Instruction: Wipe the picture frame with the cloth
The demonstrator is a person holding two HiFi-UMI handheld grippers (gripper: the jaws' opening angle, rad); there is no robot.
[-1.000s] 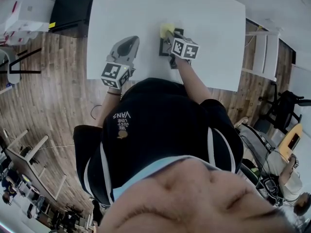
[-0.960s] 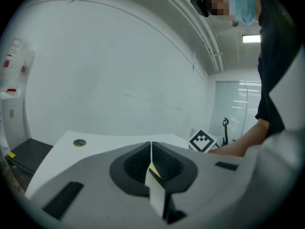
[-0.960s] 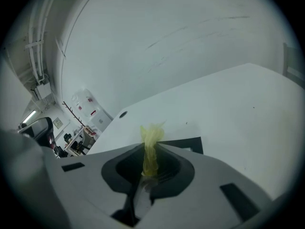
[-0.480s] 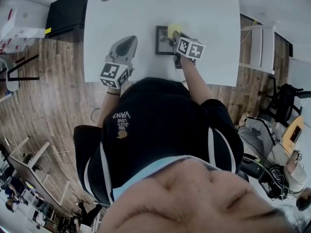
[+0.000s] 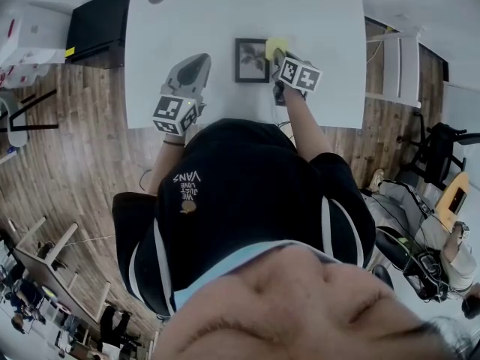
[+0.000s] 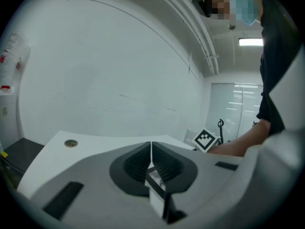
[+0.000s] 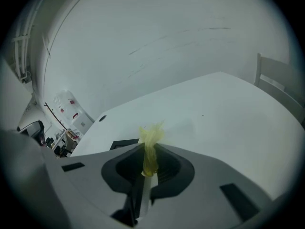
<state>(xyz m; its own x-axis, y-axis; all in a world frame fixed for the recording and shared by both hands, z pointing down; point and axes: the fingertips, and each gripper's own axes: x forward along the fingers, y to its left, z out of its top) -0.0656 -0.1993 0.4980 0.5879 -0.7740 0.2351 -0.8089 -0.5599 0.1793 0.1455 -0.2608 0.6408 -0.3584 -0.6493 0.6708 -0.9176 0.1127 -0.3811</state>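
Right gripper [image 5: 282, 58] has swept rightward. Its jaws are clamped on the yellow cloth [image 5: 275, 48], now at the right edge of the picture frame [image 5: 251, 60], which lies flat mid-desk [image 5: 202, 21], mostly uncovered. Left gripper [image 5: 196, 64]: jaws together, empty, near the desk's left edge. One pass across looks finished.

An office-like workroom: a white surface [image 5: 210, 21] on a wood floor [image 5: 82, 148], a swivel chair [image 5: 439, 152], further desks [image 5: 37, 261], glass partitions [image 6: 238, 109] and a strip light [image 6: 250, 42].
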